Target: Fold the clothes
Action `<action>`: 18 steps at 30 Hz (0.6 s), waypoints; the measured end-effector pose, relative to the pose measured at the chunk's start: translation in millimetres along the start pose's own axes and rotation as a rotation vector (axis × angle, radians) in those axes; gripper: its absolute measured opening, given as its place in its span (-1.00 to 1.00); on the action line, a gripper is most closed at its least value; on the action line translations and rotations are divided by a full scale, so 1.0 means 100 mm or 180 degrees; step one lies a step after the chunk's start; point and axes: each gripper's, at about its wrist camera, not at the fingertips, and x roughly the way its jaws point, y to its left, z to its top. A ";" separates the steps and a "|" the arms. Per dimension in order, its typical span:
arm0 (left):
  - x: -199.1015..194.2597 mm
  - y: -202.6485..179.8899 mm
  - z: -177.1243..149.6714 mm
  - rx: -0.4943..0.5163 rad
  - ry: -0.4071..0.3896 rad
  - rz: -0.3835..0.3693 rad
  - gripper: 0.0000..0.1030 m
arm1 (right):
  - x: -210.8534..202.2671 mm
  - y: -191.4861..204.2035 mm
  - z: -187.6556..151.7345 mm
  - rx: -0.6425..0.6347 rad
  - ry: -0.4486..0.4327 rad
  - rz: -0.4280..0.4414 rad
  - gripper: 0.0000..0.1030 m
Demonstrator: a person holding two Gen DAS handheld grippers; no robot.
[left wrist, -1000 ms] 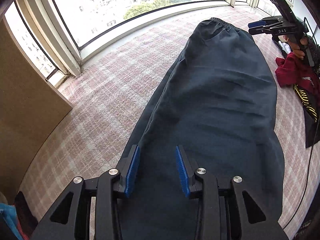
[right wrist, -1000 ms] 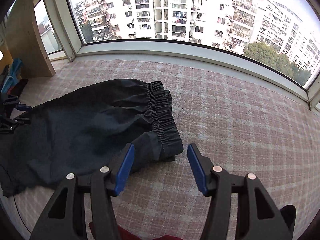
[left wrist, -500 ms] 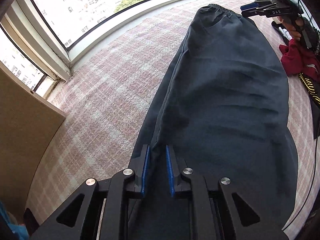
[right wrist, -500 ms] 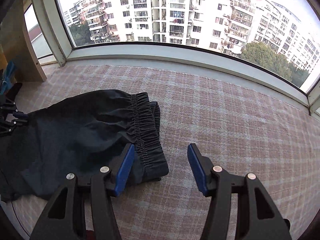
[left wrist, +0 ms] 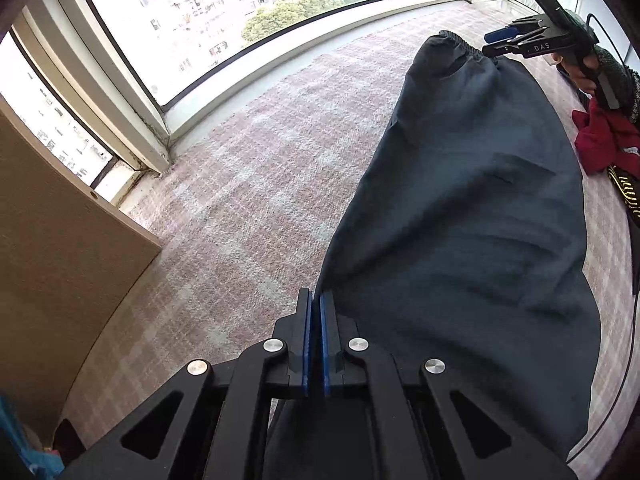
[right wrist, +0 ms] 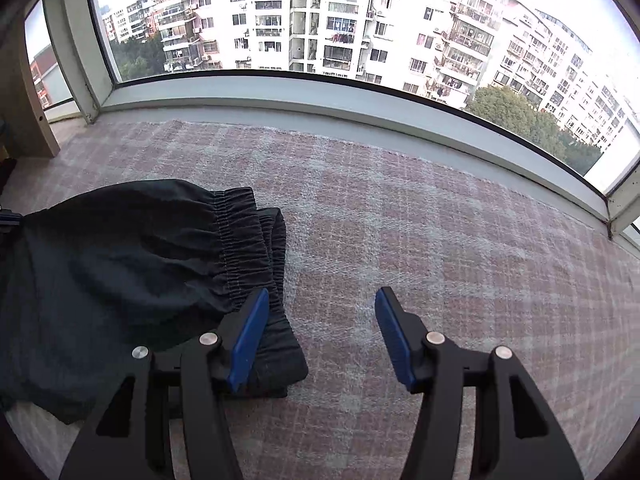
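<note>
Dark navy trousers (left wrist: 472,216) lie stretched out on a pink plaid cover (left wrist: 248,200). Their elastic waistband (right wrist: 240,248) is at the far end in the left wrist view. My left gripper (left wrist: 315,300) is shut on the trousers' left edge near the leg end, and fabric shows beneath the fingers. My right gripper (right wrist: 320,328) is open at the waistband's near corner, its left finger over the elastic and its right finger over bare cover. The left wrist view also shows the right gripper (left wrist: 490,42) beside the waistband, held by a hand (left wrist: 580,76).
A red garment (left wrist: 600,140) and a black one with yellow stripes (left wrist: 626,192) lie right of the trousers. A thin cable (left wrist: 628,360) runs along that side. A wooden panel (left wrist: 60,260) stands at the left. The window sill (right wrist: 320,108) borders the far edge.
My left gripper went from wide open to shut on the trousers' edge and shifted left. My right gripper stayed open and moved closer to the waistband corner.
</note>
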 end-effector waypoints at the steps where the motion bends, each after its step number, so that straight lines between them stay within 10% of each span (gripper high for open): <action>1: -0.04 -0.03 -0.02 -0.0001 0.0001 0.0017 -0.84 | 0.00 0.00 0.01 -0.0020 -0.0008 -0.0047 0.10; 5: -0.34 -0.19 -0.13 -0.0064 -0.0117 -0.0011 -0.35 | 0.04 -0.06 -0.01 -0.0064 0.0102 -0.0391 0.10; 11: -0.80 -0.71 -0.22 0.0133 -0.0336 -0.0502 -0.27 | -0.25 -0.34 -0.26 0.0757 0.0063 0.0316 0.14; 18: -0.49 -1.43 -0.60 0.0226 -0.0034 -0.1195 -0.19 | -0.15 -0.53 -0.49 0.1487 0.0283 0.0825 0.17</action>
